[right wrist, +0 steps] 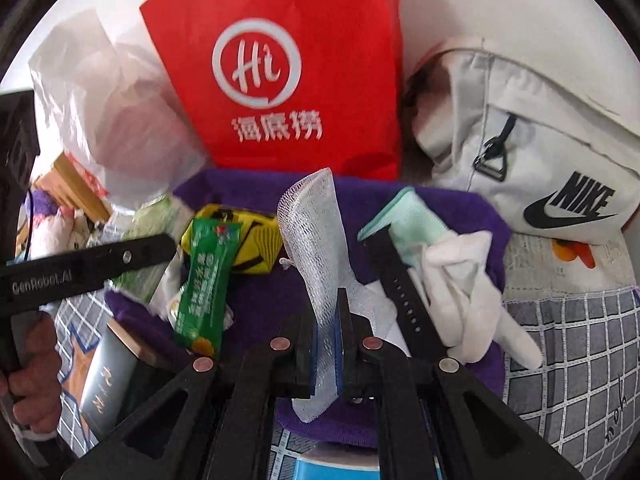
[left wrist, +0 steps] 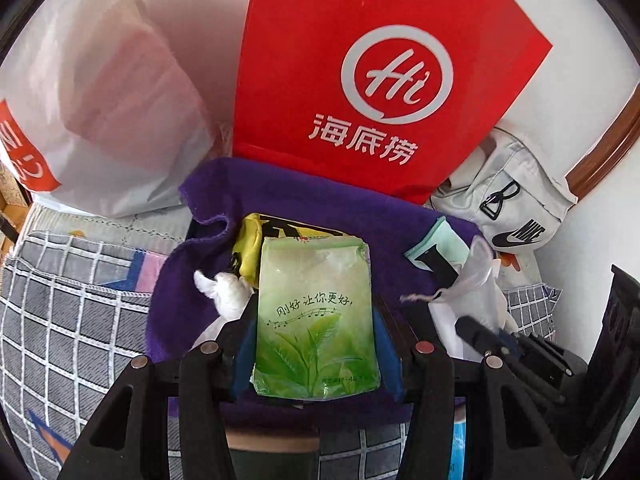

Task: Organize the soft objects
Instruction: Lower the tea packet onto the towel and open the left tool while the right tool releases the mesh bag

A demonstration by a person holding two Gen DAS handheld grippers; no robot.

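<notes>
Left gripper [left wrist: 316, 320] clamped on a green tissue pack [left wrist: 316, 320], low centre of the left wrist view, blue pads pressed against both long edges. Pack held upright over a purple towel [left wrist: 288, 184], tea-leaf print facing the lens. Just behind the pack, touching its top edge: a yellow packet [left wrist: 250, 248]. Left of the pack, on the towel: a knotted white cloth [left wrist: 226, 290]. Right of it: a mint-green cloth [left wrist: 440, 240], partly under a black strap [left wrist: 438, 266].

Right gripper [right wrist: 325, 312] pinched shut on a white mesh pouch [right wrist: 316, 240], centre of the right wrist view, the netting standing up between the pads and hanging out below them. Also seen there, left of the mesh: the same green pack [right wrist: 204, 280] edge-on in the other claw, the yellow packet [right wrist: 248, 240] behind it. Right of the mesh: the black strap [right wrist: 404, 296] lying diagonally across the towel [right wrist: 460, 204], the mint-green cloth [right wrist: 408, 216] above it, a crumpled white cloth [right wrist: 468, 292] beside it.

Upper centre in both views: a red paper bag [left wrist: 360, 80] standing at the towel's far edge. Upper left: a white plastic bag [left wrist: 100, 100]. Right side: a white Nike bag [right wrist: 540, 160]. Under the towel: a grey checked cloth [left wrist: 60, 320]. Lower left of the right wrist view: a hand [right wrist: 32, 368] on the left gripper's handle.
</notes>
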